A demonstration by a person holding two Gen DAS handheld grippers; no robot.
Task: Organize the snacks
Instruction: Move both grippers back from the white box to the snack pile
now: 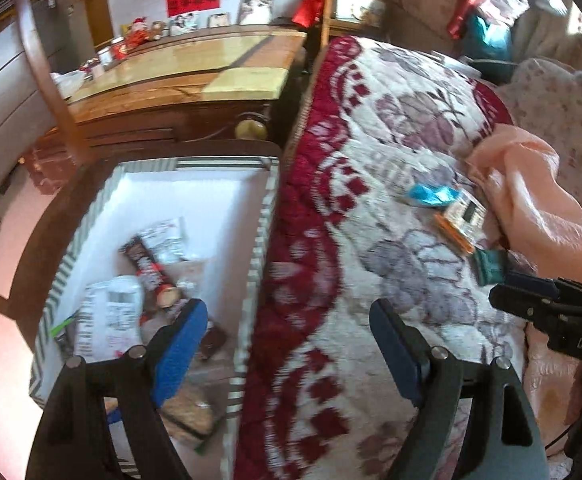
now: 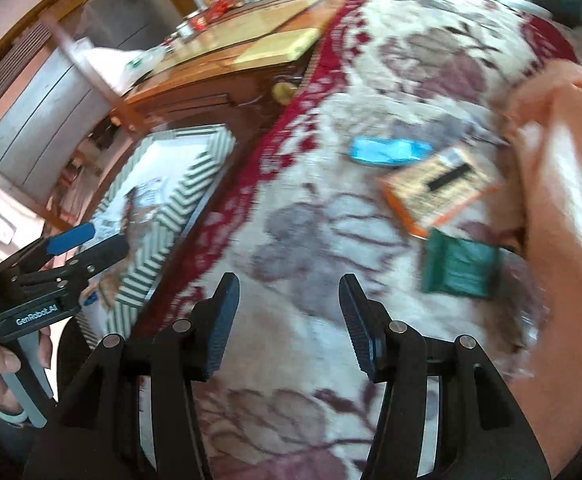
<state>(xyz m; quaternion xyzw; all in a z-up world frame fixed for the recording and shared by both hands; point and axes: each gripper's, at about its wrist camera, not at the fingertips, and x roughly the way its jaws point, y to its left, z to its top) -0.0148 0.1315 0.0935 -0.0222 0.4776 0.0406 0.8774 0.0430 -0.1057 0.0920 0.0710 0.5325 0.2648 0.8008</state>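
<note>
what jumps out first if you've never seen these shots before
The red and white floral blanket fills most of both views, with a blue packet, an orange-edged packet and a green packet lying on it to the right. Beside its left edge, a striped box holds more snacks.

Red-and-white floral quilt (image 2: 311, 184), green-and-white striped box (image 1: 257, 240), blue packet (image 2: 389, 151), orange-edged packet (image 2: 439, 192), dark green packet (image 2: 461, 266)

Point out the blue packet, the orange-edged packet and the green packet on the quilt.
blue packet (image 2: 389, 151), right wrist view, middle of its wrapper.
orange-edged packet (image 2: 437, 192), right wrist view, centre of its printed face.
green packet (image 2: 461, 268), right wrist view, middle of its foil.
</note>
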